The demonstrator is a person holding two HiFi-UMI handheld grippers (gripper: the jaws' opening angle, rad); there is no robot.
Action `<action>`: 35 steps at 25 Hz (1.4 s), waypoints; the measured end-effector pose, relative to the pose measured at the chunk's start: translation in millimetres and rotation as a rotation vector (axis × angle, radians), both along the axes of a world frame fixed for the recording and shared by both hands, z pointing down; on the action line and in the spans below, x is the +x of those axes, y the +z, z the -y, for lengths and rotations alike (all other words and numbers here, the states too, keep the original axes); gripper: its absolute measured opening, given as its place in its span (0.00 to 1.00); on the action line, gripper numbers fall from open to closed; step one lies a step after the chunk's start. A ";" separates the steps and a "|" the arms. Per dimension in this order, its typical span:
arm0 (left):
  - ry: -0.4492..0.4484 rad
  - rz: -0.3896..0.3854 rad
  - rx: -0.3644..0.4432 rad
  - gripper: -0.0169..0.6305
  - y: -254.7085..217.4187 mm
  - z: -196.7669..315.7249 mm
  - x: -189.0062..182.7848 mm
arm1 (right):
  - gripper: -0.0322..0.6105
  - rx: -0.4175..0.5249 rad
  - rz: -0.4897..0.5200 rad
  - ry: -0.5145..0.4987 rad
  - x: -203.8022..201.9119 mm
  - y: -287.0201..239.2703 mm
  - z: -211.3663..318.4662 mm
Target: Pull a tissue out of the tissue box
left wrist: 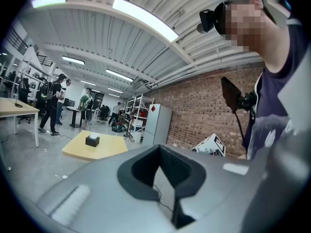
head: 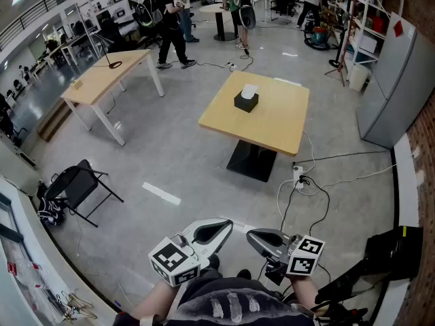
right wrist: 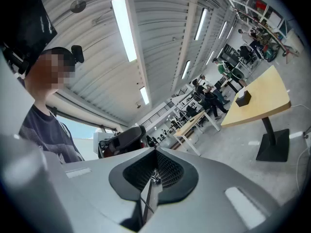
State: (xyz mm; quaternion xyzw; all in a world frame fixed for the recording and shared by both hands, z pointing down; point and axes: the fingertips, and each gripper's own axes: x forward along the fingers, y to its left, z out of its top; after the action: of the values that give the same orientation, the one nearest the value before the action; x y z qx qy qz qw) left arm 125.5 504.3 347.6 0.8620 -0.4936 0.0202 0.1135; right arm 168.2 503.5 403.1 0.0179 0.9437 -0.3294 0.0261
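The left gripper (head: 219,227) is sitting close against the person's body at the near edge of the scene, its jaws pressed together and gripping nothing. The right gripper (head: 257,236) is hanging just beside it, to its right. Its jaws are also meeting along a thin seam, with nothing between them. Both are pointing roughly level, out over the bare floor (head: 183,161).

Well beyond them, on the far side of that open floor, a yellow table (head: 279,121) is standing on a dark base. The black tissue box (head: 246,102) is resting near the table's far left corner, with a white tissue (head: 249,91) sticking up out of its top.

By my reading the task is only just starting: this is the approach, with no reaching yet. The next move is calling for a walk up to the table, skirting the cables (head: 306,182) lying on the floor at its right. Then one gripper needs to open its jaws above the tissue to pinch it.
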 end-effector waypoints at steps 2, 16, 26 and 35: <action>0.008 -0.003 0.005 0.03 0.8 9.2 -4.2 | 0.05 0.000 -0.004 0.012 -3.1 1.4 8.1; 0.029 -0.054 0.044 0.03 -1.2 64.8 -117.2 | 0.05 0.062 -0.101 0.009 -117.6 -1.7 56.0; 0.005 -0.087 0.046 0.03 6.1 96.7 -195.6 | 0.05 0.113 -0.141 -0.035 -202.2 1.2 82.1; 0.045 -0.080 0.032 0.03 7.7 139.8 -194.7 | 0.05 0.071 -0.135 0.023 -197.6 10.9 124.9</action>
State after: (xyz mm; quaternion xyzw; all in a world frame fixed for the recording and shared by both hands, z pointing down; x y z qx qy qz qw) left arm -69.2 364.5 355.3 0.8747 -0.4695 -0.0196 0.1188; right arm -29.4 378.6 414.0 -0.0140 0.9546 -0.2957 -0.0346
